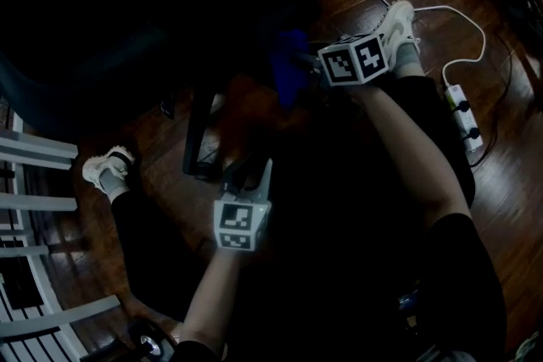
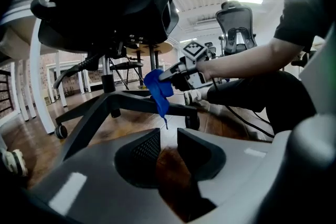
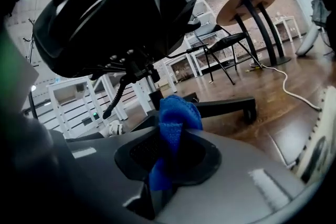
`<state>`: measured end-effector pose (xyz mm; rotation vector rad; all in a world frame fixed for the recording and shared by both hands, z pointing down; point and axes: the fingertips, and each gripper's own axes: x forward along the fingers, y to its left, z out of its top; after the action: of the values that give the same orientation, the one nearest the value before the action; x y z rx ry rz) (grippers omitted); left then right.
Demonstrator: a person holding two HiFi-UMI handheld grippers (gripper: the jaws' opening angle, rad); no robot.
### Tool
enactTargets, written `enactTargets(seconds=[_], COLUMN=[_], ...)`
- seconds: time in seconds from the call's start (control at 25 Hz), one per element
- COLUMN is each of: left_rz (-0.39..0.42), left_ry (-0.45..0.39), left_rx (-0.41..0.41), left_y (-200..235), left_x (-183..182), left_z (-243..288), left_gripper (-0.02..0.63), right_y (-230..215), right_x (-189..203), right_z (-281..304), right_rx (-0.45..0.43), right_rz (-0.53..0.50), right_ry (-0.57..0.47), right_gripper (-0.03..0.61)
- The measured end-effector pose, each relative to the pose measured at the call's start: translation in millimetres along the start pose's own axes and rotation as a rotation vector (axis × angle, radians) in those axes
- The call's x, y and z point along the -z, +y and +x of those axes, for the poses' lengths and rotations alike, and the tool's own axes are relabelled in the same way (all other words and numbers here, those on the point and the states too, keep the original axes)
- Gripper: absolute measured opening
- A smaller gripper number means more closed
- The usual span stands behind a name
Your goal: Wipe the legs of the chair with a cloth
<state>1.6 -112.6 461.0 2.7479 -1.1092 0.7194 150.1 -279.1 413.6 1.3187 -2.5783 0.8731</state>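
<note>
Dark wooden floor ran under you, with a white power strip at 3 o'clock in the head view. Your right gripper was clenched on the blue cloth, which bunched up out of its jaws and hung just beside a black leg of the office chair. Whether cloth and leg touched could not be told. Your left gripper, at 6 o'clock from the cloth in the head view, had its jaws parted, with only floor showing between them.
</note>
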Motion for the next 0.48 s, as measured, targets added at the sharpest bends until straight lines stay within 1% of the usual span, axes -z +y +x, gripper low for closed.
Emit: enactTargets(seconds=[0.08, 0.16, 0.32, 0.4, 0.48], left_rz=[-0.015, -0.032, -0.03, -0.03, -0.027], left_ry=[0.001, 0.012, 0.049, 0.064, 0.081], left_rx=[-0.01, -0.017, -0.015, -0.015, -0.01], left_y=[-3, -9, -15, -14, -15], left_x=[-5, -5, 2, 6, 11], left_z=[6, 12, 19, 21, 23], left_gripper=[0.103, 0.103, 0.103, 0.103, 0.103], right_y=[-9, -15, -4, -2, -3], right_x=[-6, -6, 17, 23, 25], right_z=[22, 44, 79, 86, 84], right_rx=[-0.012, -0.037, -0.136, -0.147, -0.154], right_rz=[-0.035, -0.046, -0.04, -0.052, -0.024], right_ry=[0.036, 0.073, 0.191, 0.21, 0.202], right_gripper=[0.08, 0.081, 0.08, 0.078, 0.077])
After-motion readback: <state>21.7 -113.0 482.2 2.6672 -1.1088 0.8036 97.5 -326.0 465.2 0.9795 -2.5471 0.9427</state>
